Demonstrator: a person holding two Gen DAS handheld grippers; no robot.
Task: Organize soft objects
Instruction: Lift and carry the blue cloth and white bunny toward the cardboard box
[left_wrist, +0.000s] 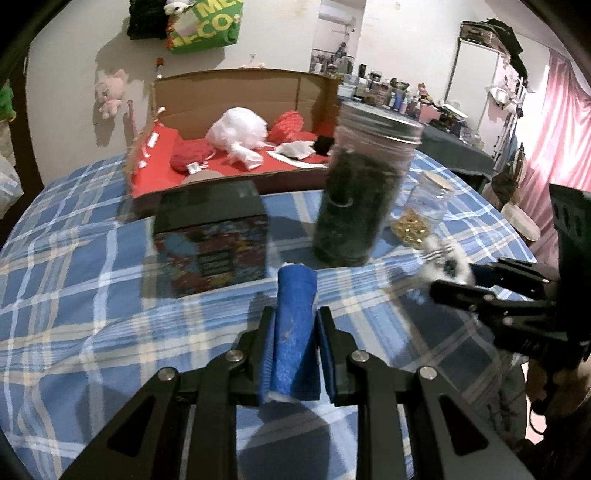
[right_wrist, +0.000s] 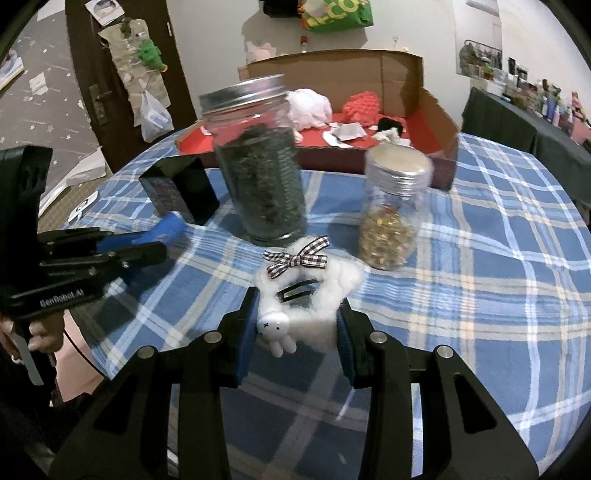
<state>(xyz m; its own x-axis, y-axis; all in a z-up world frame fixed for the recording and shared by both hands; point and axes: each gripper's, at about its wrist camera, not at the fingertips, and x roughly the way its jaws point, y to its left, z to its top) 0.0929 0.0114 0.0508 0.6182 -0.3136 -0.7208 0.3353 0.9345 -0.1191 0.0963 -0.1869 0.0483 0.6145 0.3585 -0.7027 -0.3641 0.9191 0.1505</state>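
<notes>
Both grippers hold a soft item above the plaid-covered bench.

The left gripper (left_wrist: 295, 325) has its jaws clamped on a rolled blue cloth (left_wrist: 295, 325), a tight tube of fuzzy blue fabric with a white edge at each end; it lies lengthwise between the two blue pads, its far end sticking out past the fingertips toward the tall jar of dark leaves (left_wrist: 362, 184). The right gripper (right_wrist: 299, 314) has its jaws closed on a fluffy white hair clip (right_wrist: 325, 291) bearing a black-and-white checked bow, a dark metal clip and a small white rabbit charm; the fluff fills the gap between the pads, the bow lying beyond the fingertips, the rabbit hanging by the left pad. Behind stand a small jar of gold bits (right_wrist: 395, 206), a dark printed box (left_wrist: 210, 236) and an open cardboard box (left_wrist: 236, 96) holding red and white soft things.
</notes>
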